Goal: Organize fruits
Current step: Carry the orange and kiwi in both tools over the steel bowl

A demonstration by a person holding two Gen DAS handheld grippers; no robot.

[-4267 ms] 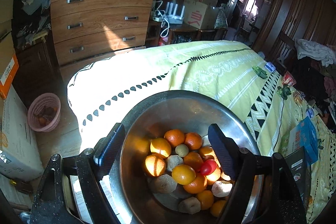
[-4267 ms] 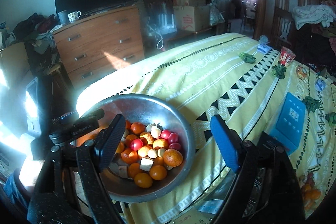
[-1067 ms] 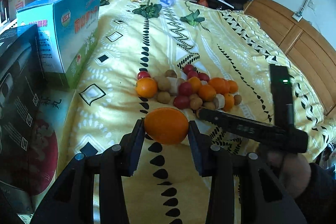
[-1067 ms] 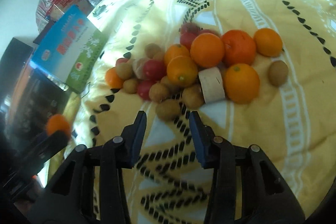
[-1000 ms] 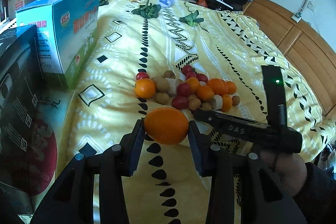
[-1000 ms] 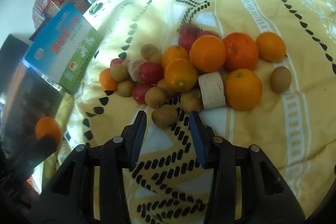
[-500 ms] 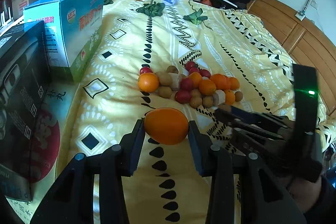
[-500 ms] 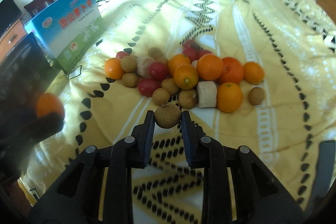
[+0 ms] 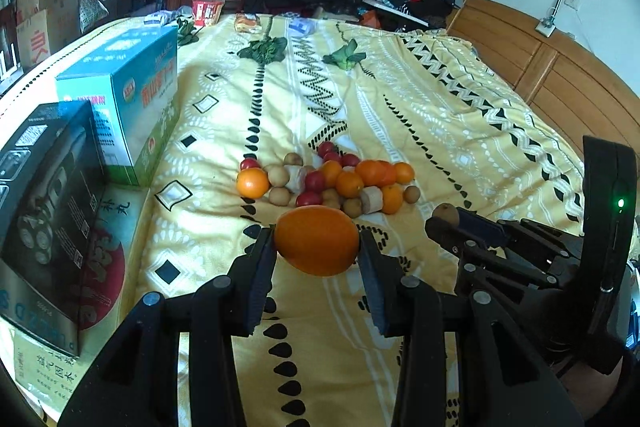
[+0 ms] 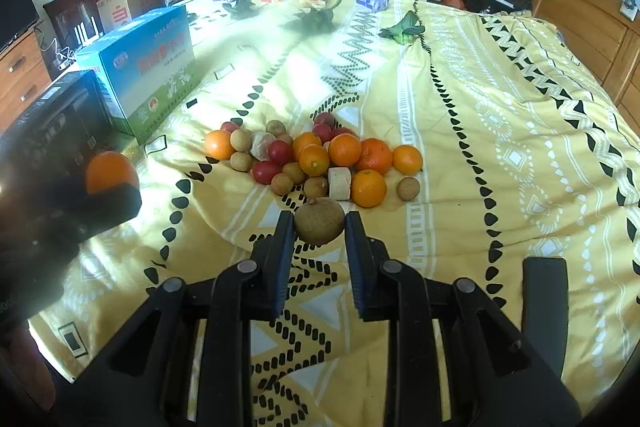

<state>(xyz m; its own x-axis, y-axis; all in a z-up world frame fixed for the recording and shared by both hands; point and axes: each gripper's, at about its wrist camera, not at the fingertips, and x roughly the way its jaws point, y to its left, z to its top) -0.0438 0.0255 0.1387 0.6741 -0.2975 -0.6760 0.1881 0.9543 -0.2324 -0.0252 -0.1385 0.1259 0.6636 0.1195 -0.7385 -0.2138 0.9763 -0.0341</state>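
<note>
Yellow patterned bedspread (image 10: 500, 131) carries the fruit pile (image 10: 316, 159). Our left gripper (image 9: 317, 247) clamps an orange (image 9: 316, 241); our right gripper (image 10: 319, 223) clamps a brown fruit (image 10: 319, 219). Both seem light and firm: grip across the widest part.

Both wrist views downward, sharing fruit pile (image 9: 326, 181) (mid-bed).

A yellow patterned bed (image 10: 500, 107) carries a fruit pile (image 10: 320, 159) and two boxes (image 10: 152, 63).

Bright daylight, left-side glare, fisheye-warped edges
</note>
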